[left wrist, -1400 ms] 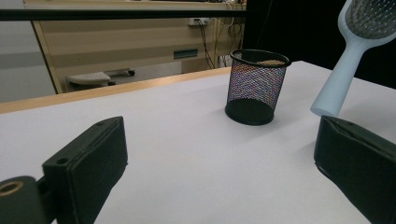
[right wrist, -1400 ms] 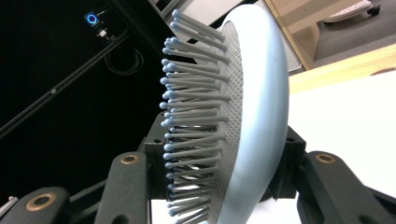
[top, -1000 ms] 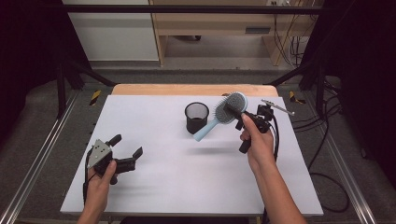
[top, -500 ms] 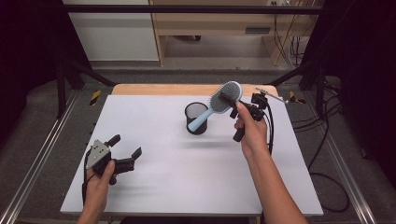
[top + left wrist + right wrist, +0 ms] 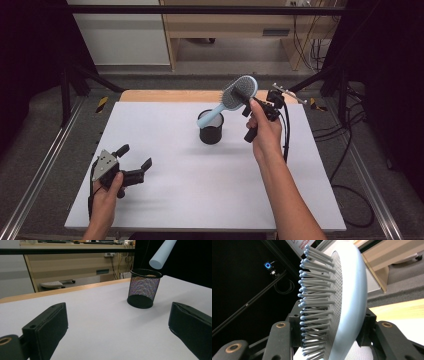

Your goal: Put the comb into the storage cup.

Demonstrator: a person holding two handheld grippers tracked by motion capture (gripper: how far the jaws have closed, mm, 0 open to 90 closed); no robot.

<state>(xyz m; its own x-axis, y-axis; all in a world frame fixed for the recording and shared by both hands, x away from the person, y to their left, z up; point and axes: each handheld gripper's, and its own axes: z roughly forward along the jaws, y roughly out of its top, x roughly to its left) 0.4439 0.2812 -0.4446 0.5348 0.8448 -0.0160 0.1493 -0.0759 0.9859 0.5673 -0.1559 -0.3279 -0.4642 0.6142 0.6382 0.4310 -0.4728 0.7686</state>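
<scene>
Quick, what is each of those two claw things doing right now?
Left gripper: open, fingers spread, holding nothing, low over the table.
Right gripper: shut on the hairbrush head, handle tip above the mesh cup.

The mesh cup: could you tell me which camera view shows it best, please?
The left gripper view: the mesh cup stands upright there, close and whole, with its weave, rim and base plain and the hairbrush handle tip above it. The high view shows the cup small, its rim partly crossed by the handle. The right gripper view gives no clear sight of it.
</scene>
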